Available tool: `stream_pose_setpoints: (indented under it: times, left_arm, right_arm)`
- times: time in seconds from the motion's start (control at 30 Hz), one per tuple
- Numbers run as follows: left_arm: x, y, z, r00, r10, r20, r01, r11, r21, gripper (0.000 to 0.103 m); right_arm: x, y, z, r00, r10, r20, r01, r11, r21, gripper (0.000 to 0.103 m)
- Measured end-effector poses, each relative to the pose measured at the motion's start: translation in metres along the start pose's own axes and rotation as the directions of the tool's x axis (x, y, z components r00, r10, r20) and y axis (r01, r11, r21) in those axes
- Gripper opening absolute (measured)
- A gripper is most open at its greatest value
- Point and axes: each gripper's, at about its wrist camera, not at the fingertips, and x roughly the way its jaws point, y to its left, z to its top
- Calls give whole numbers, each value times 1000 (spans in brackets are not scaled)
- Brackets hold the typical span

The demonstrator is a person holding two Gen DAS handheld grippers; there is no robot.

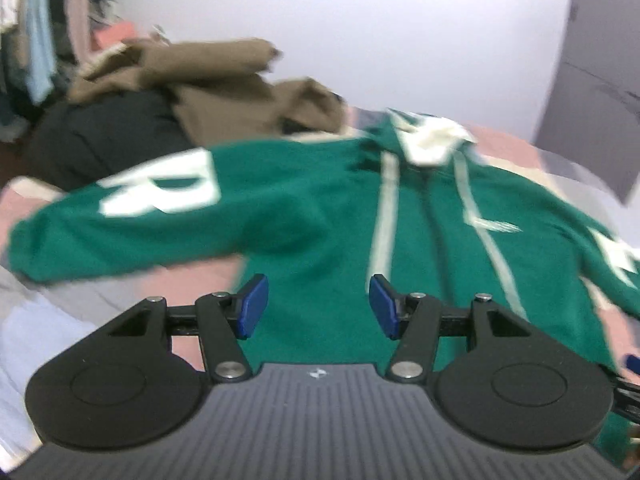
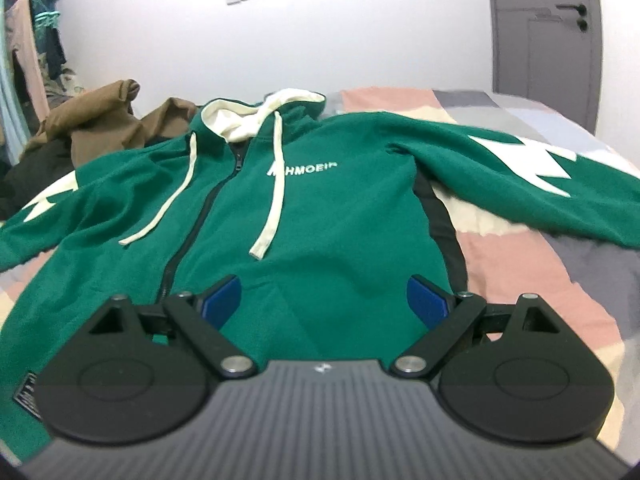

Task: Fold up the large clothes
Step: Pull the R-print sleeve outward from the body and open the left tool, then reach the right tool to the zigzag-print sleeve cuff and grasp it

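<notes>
Green fleece hoodie (image 2: 320, 220) flat on patchwork bedspread (image 2: 540, 264); both grippers (image 1: 318, 306) (image 2: 324, 302) agape, empty.

Both my wrist cams look down-forward along the jaws, close over the bed (image 2: 540, 280). Shared: green hoodie (image 2: 320, 220), brown pile (image 2: 100, 128), back wall.

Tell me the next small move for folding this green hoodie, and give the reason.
Probably lower the right gripper onto the right sleeve and fold it across the chest. The green hoodie already lies flat, zipped, front up on the bed, both sleeves spread outward, and both grippers are open and empty, the left gripper too.
</notes>
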Motion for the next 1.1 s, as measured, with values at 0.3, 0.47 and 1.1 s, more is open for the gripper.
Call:
stream_pose_setpoints:
  times: [0.3, 0.47, 1.1]
  left_arm:
    - [-35, -41, -61, 996, -87, 13, 86, 996, 14, 62]
    - [-45, -37, -78, 994, -103, 29, 104, 995, -2, 62]
    - [-40, -48, -93, 990, -123, 66, 115, 987, 109, 93]
  right_arm:
    - [-49, 2, -9, 999, 27, 17, -28, 999, 28, 91]
    - [-72, 6, -19, 999, 9, 47, -9, 1000, 4, 91]
    - [-59, -1, -14, 995, -23, 92, 18, 998, 60, 95]
